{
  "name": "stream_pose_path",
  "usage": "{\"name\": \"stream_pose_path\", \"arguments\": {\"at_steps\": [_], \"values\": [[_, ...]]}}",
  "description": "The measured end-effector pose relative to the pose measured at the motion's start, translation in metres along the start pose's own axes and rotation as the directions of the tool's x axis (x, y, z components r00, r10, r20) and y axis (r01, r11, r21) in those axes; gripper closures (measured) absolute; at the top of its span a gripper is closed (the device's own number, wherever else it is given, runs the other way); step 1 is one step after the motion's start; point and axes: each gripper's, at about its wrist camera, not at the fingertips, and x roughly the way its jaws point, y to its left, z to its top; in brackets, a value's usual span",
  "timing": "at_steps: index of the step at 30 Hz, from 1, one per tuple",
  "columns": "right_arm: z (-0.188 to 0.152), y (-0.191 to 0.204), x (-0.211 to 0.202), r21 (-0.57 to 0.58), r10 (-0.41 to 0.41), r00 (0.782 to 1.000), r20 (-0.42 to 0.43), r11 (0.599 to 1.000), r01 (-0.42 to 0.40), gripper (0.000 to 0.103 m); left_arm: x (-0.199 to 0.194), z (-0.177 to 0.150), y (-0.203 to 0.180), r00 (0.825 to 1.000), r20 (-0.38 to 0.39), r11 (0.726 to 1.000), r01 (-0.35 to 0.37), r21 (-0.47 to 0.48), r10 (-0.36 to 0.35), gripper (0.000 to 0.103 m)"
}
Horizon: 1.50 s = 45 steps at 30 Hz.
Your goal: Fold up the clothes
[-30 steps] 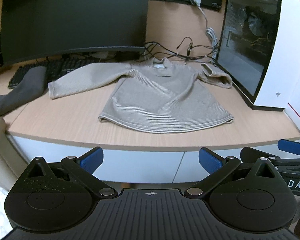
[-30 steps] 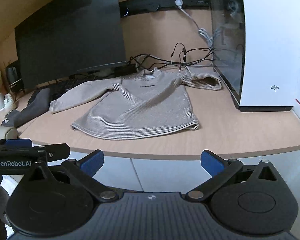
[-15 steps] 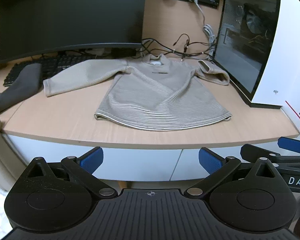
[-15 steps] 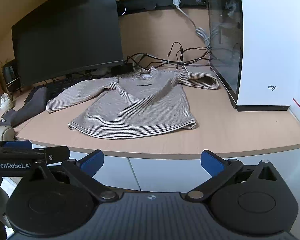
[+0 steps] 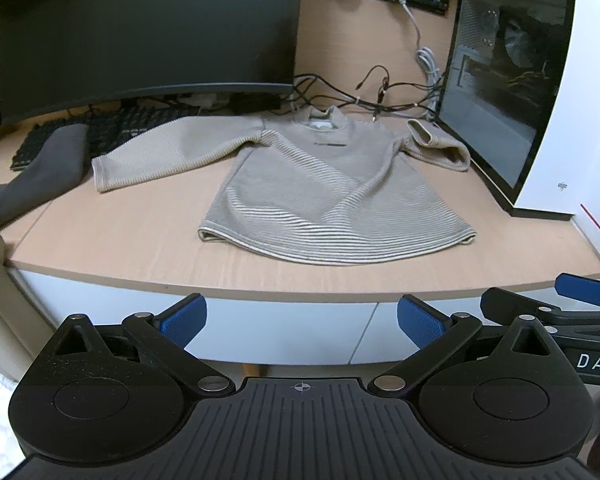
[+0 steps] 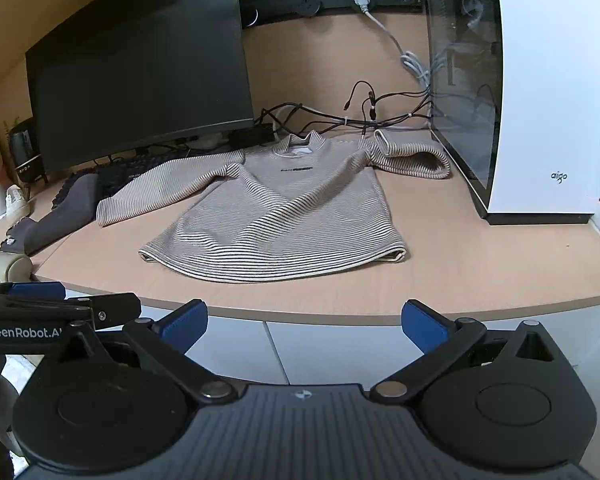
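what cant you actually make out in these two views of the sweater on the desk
- Sweater: its underside, hidden by its own body in both wrist views.
- Print on its chest: too small to read in either view.
- Keyboard: partly hidden by the sleeve and the grey cloth, left wrist view.
- Monitor: top cut off by the frame edge.
- Computer case: right side cut off, right wrist view.
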Motion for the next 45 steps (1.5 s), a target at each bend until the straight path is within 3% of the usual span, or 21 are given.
{"name": "stream_pose_path", "arguments": {"at_steps": [36,45], "values": [[0.005,-0.002,0.016,0.001,0.019,0.999,-0.033,1.000,-0.019,0.000,0.014,0.008,0.000,0.999,-0.030,1.000,-0.011,-0.003,0.011,0.000],[0.009,-0.008,0.028,0.020,0.011,0.999,-0.052,1.000,-0.009,0.000,0.034,0.017,-0.001,0.998,-0.066,1.000,0.008,0.007,-0.008,0.000]]}}
